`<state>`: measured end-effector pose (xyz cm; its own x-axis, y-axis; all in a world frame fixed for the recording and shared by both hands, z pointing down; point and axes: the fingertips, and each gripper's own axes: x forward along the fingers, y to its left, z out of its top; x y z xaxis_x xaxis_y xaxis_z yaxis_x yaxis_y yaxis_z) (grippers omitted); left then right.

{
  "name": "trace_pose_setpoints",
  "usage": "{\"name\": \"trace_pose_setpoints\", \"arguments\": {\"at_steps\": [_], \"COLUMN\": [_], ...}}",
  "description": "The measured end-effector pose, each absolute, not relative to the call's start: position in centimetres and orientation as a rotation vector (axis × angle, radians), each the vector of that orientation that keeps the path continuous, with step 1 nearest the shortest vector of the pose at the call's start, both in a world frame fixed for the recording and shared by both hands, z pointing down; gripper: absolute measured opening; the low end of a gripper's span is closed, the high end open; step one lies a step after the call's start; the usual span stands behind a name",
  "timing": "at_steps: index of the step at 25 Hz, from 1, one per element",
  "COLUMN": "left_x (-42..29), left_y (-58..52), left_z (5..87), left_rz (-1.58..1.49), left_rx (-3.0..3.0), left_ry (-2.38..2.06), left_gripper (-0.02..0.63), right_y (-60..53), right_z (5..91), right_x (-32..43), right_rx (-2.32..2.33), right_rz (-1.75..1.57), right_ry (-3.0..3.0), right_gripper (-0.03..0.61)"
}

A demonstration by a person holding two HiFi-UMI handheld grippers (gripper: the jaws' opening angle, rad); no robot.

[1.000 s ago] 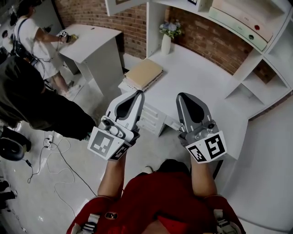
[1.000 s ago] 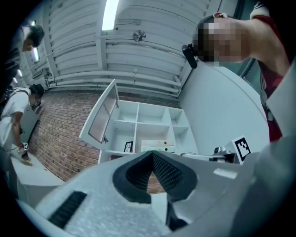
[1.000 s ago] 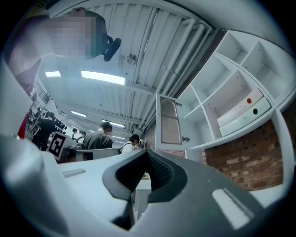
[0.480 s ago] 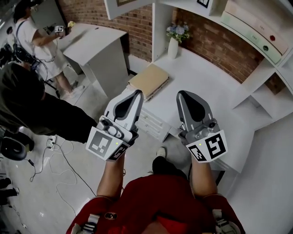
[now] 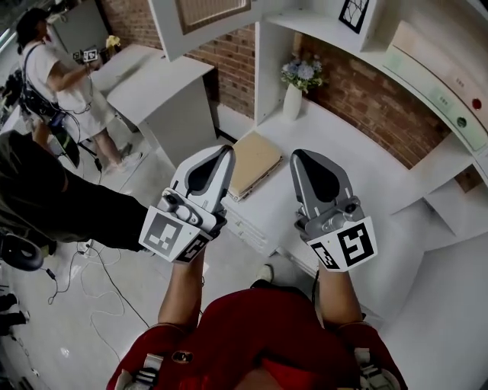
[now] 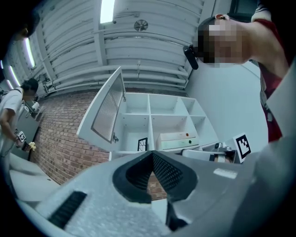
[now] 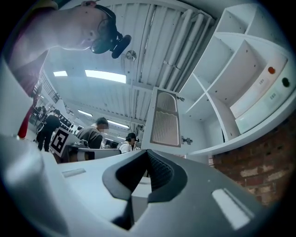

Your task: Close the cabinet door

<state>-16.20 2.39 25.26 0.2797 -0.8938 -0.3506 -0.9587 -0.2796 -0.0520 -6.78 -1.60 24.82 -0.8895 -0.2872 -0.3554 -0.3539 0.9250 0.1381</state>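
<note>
The white cabinet door (image 5: 202, 19) with a ribbed panel hangs swung open at the top of the head view, left of the white shelf cabinet (image 5: 320, 23). The left gripper view shows the door (image 6: 108, 109) standing out from the open compartments (image 6: 157, 120). It also shows in the right gripper view (image 7: 165, 118). My left gripper (image 5: 222, 155) and right gripper (image 5: 300, 158) are held side by side above the desk, well short of the door. Both are shut with nothing between the jaws, as seen at the left gripper (image 6: 151, 155) and right gripper (image 7: 147, 155) in their own views.
A white desk (image 5: 358, 152) below the cabinet bears a vase of flowers (image 5: 293, 95) and a tan flat box (image 5: 255, 160). A pale box with red and green dots (image 5: 438, 91) lies on a shelf. Another white table (image 5: 164, 84), two people (image 5: 57, 76) and floor cables (image 5: 99, 282) are at left.
Both grippers, still shut, have been carried forward toward the desk and cabinet. The open door has come further into the top of the head view.
</note>
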Motion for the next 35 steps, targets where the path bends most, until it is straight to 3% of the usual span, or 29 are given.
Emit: {"name": "trace_pose_setpoints", "arguments": {"at_steps": [12, 28, 35], "left_x": [-20.8, -33.3, -37.0], "left_y": [-2.5, -6.6, -8.0], "left_z": [24.4, 22.3, 20.7], "left_rz": [0.348, 0.375, 0.436], "left_rx": [-2.239, -2.243, -2.263], "left_ry": [1.755, 1.746, 1.699], "left_gripper": [0.000, 0.002, 0.093], "right_y": [-6.2, -9.3, -10.6], "right_z": [24.5, 24.3, 24.1], "right_x": [-11.9, -19.2, -19.8], "right_rx": [-0.363, -0.520, -0.617], "right_rz": [0.285, 0.310, 0.336], "right_ry": [2.760, 2.760, 2.754], "right_gripper": [0.014, 0.014, 0.014]}}
